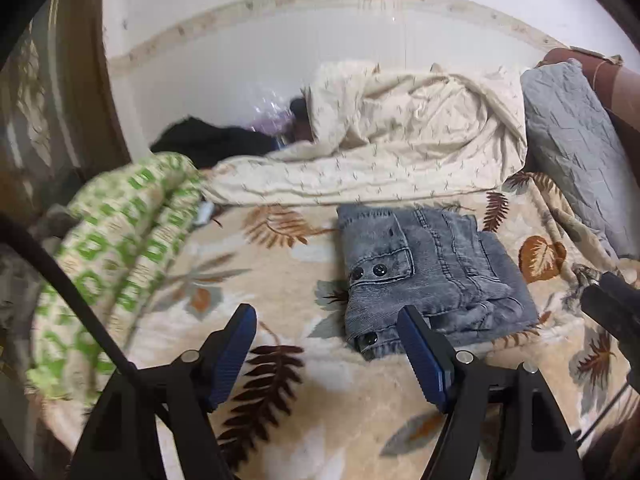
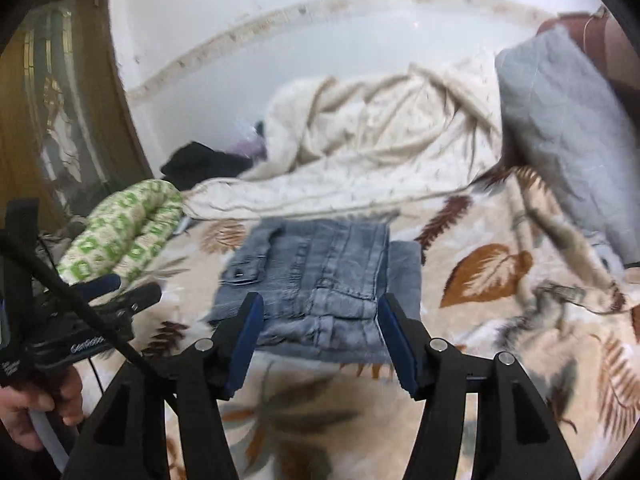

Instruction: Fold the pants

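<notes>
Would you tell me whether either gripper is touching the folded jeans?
Cannot tell: in each wrist view the open gripper's fingers overlap the folded jeans' near edge, showing neither contact nor gap.

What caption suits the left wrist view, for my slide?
Open left gripper near folded grey pants on leaf-print blanket.

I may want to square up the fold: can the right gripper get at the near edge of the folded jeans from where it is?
Probably yes. The right gripper is open and empty, aimed at the folded jeans, and nothing lies between them on the leaf-print blanket.
</notes>
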### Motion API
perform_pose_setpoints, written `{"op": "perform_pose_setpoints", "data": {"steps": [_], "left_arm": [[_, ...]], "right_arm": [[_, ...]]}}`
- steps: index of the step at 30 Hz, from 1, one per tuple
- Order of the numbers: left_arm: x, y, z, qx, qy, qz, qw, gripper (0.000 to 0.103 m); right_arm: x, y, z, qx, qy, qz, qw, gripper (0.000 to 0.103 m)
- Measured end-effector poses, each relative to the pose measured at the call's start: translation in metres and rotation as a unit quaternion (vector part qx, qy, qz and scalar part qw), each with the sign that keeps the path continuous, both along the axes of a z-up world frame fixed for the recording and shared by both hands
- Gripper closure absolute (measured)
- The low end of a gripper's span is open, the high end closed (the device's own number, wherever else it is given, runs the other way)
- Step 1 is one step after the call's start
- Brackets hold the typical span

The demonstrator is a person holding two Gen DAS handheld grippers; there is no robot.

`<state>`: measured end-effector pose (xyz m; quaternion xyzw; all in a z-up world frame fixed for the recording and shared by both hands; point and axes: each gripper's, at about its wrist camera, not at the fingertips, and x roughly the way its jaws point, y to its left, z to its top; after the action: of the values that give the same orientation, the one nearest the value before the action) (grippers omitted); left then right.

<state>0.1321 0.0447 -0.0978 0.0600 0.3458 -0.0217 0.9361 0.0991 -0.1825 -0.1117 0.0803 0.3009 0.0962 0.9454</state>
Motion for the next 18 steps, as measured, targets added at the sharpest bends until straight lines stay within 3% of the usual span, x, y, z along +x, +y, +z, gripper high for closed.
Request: {"op": "perform_pose_setpoints", "data": {"steps": [4, 14, 18], "left_arm": [[-0.031, 0.0, 0.028, 0.025, -0.039, 0.007, 0.9989, 0.025], [-0.086, 0.009, 0.081, 0.016, -0.112, 0.016, 0.9935, 0.006], [-0.099, 0.008, 0.093, 0.013, -0.123, 0.014, 0.9922, 0.005]], "right_arm": [[-0.038, 0.005, 0.023, -0.009, -0.033, 0.005, 0.999, 0.043], [-0.088, 0.015, 0.064, -0.004, -0.097, 0.004, 0.995, 0.042], [-0.1, 0.018, 0.071, -0.001, -0.12, -0.003, 0.993, 0.031]]}}
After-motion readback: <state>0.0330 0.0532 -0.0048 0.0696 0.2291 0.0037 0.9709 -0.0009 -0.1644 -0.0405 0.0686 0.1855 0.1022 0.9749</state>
